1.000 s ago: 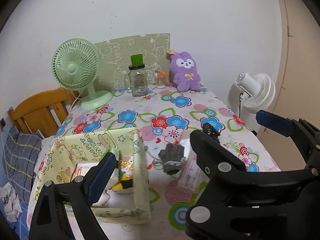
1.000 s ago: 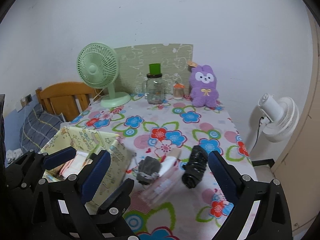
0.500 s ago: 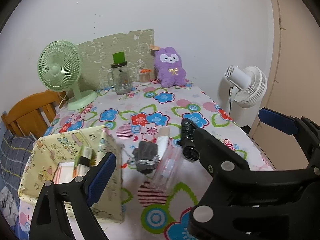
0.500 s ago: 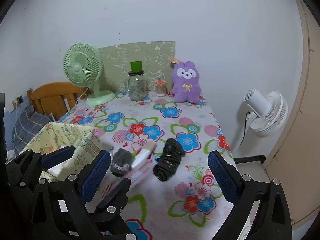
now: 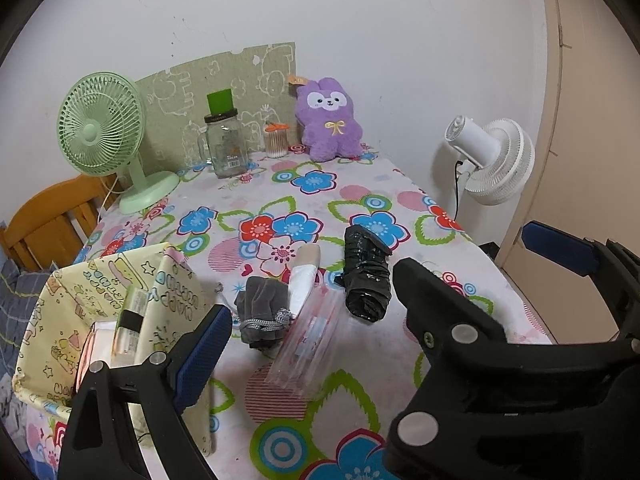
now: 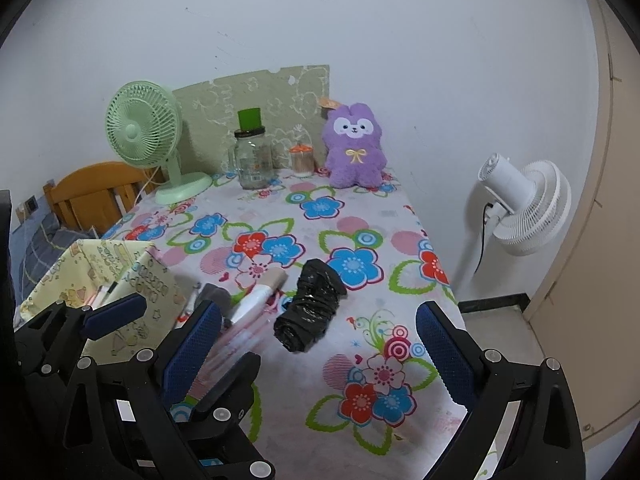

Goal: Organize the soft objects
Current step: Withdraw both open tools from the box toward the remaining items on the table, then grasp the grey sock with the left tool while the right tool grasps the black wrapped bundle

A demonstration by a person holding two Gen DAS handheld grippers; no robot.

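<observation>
Both grippers, left (image 5: pixel 372 280) and right (image 6: pixel 316 344), hang empty with jaws spread, ready to pick. Grey pouch (image 5: pixel 262 312), clear packet (image 5: pixel 308 344) and black roll (image 5: pixel 366 276) lie beside the yellow fabric bin (image 5: pixel 60 300), likely their destination. Purple plush (image 5: pixel 328 120) leans against the far wall.

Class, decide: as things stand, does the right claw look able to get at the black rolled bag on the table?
Probably yes. The right claw is open and empty, the black rolled bag lies uncovered just ahead of it, and nothing stands between them.
</observation>
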